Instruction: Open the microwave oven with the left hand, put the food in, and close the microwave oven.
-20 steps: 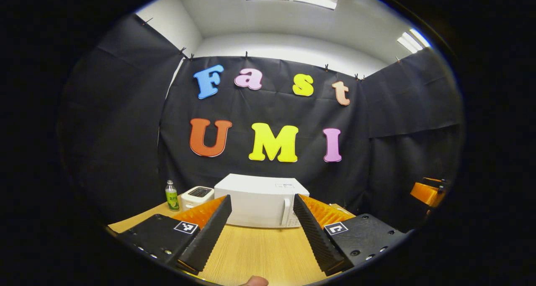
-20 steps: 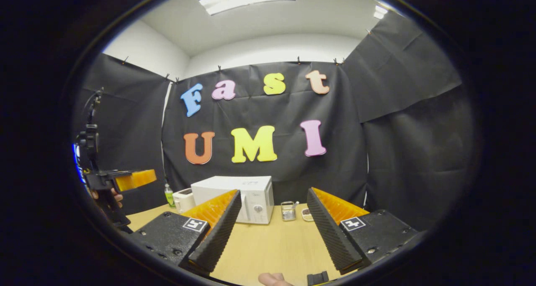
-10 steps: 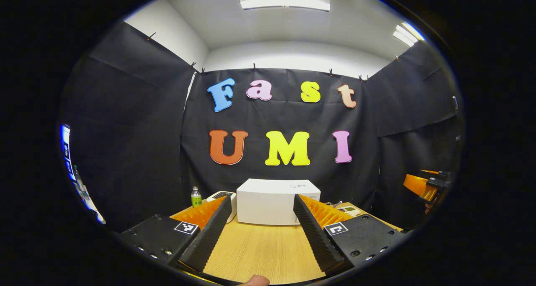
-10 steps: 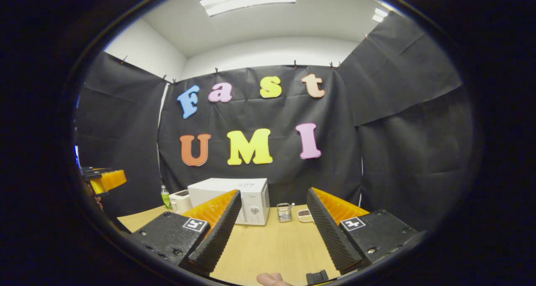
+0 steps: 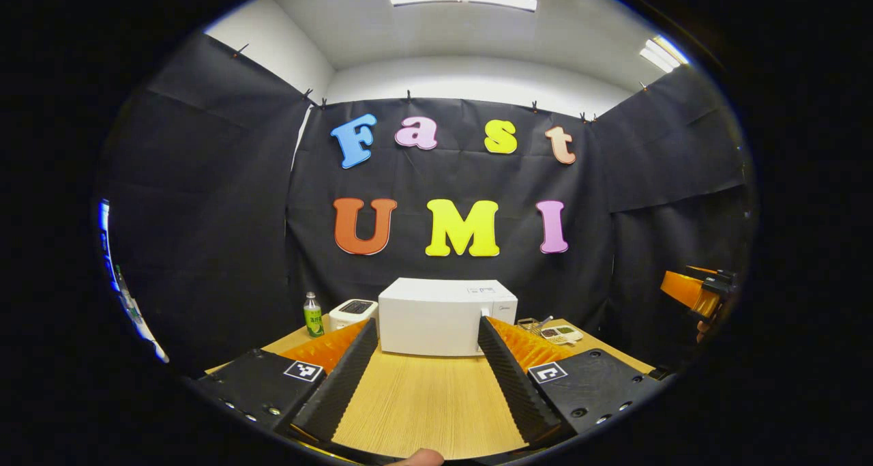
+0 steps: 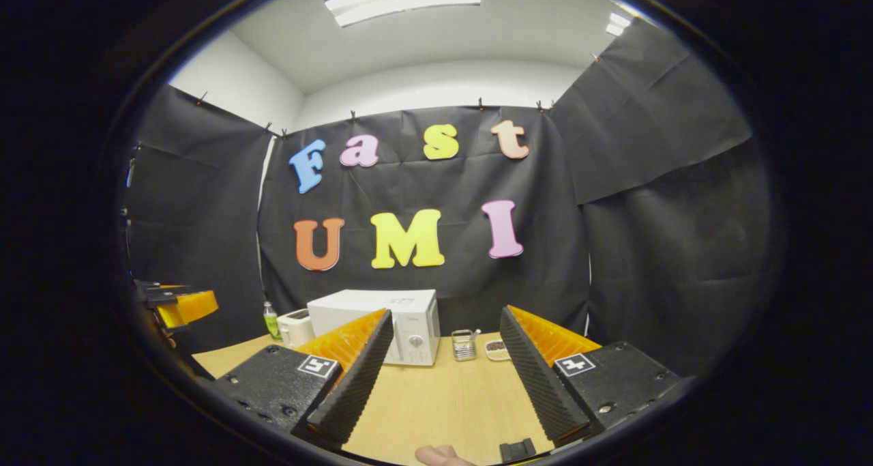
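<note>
Left gripper view, nearest the camera: the left hand-held gripper (image 5: 424, 357) has its two fingers spread wide with nothing between them, above the bare wooden surface (image 5: 426, 404). A fingertip (image 5: 417, 458) of the person holding it shows at the bottom edge. Farther along the surface stands the white microwave oven (image 5: 436, 314), door closed, framed between the two fingers and well apart from them. Just beside its left side sits a white toaster (image 5: 352, 312), and left of that a small green-labelled bottle (image 5: 313, 314) stands upright. To the right of the oven lies a shallow dish of food (image 5: 559, 331). At the right edge, the right hand-held gripper (image 5: 696, 290) is held off the surface.

Right gripper view, nearest the camera: the right hand-held gripper (image 6: 443, 367) is likewise wide open and holds nothing. Beyond it the microwave oven (image 6: 382, 314) stands left of centre, its control panel and closed door facing forward. To its right stand a small clear container (image 6: 464, 344) and the dish of food (image 6: 496, 349). The left hand-held gripper (image 6: 179, 305) appears at the left edge.
</note>
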